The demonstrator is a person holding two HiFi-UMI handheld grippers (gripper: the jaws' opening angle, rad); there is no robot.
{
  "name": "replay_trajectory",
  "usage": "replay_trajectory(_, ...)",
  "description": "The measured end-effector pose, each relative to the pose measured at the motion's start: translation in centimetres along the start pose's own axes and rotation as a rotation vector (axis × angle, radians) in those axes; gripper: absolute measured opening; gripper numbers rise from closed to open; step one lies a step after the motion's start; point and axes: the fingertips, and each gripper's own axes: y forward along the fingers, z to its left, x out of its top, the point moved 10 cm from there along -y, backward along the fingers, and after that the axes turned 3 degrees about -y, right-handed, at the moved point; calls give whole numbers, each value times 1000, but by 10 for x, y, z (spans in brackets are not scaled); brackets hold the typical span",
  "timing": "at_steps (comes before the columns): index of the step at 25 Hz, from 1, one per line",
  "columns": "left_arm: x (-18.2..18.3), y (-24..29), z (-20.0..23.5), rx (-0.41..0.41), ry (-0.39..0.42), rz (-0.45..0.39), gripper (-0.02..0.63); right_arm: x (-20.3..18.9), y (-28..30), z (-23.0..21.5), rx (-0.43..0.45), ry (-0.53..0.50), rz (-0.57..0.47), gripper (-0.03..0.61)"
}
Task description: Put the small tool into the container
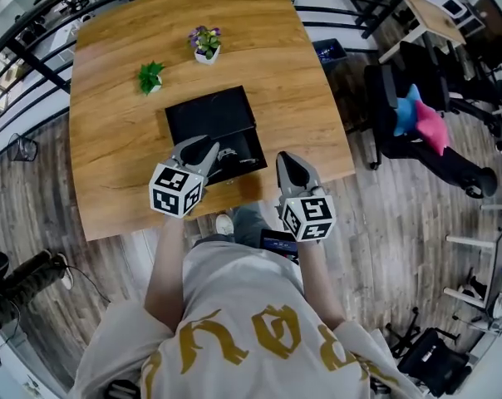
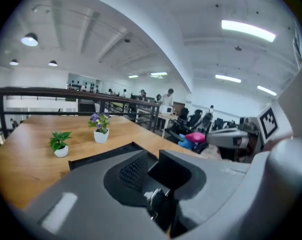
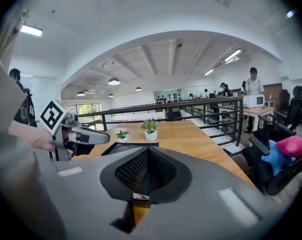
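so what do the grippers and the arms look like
Both the left gripper and right gripper are grey, with tapering jaws, black meshed pads inside and a white cube of black square markers behind. The person wears a beige short-sleeved shirt with yellow print.

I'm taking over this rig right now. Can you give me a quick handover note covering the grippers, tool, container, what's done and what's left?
Left gripper: over the near edge of the black container. Jaws are close together with a small metal piece at their base; I can't tell whether it is a held tool or part of the gripper.
Right gripper: shut, empty, over the table beside the container.
A silvery item lies in the container, probably the small tool.
Left to do: confirm that, then move clear.
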Motion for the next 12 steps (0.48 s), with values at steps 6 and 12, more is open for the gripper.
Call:
replay_trajectory(6,5,-22,-2,-2,-106,-134,31,8,-11,11,-1,-36,-36,25)
replay_trajectory(12,12,-37,-6,-25,-129,-232,2,11,-17,10,-4,-40,-66,25)
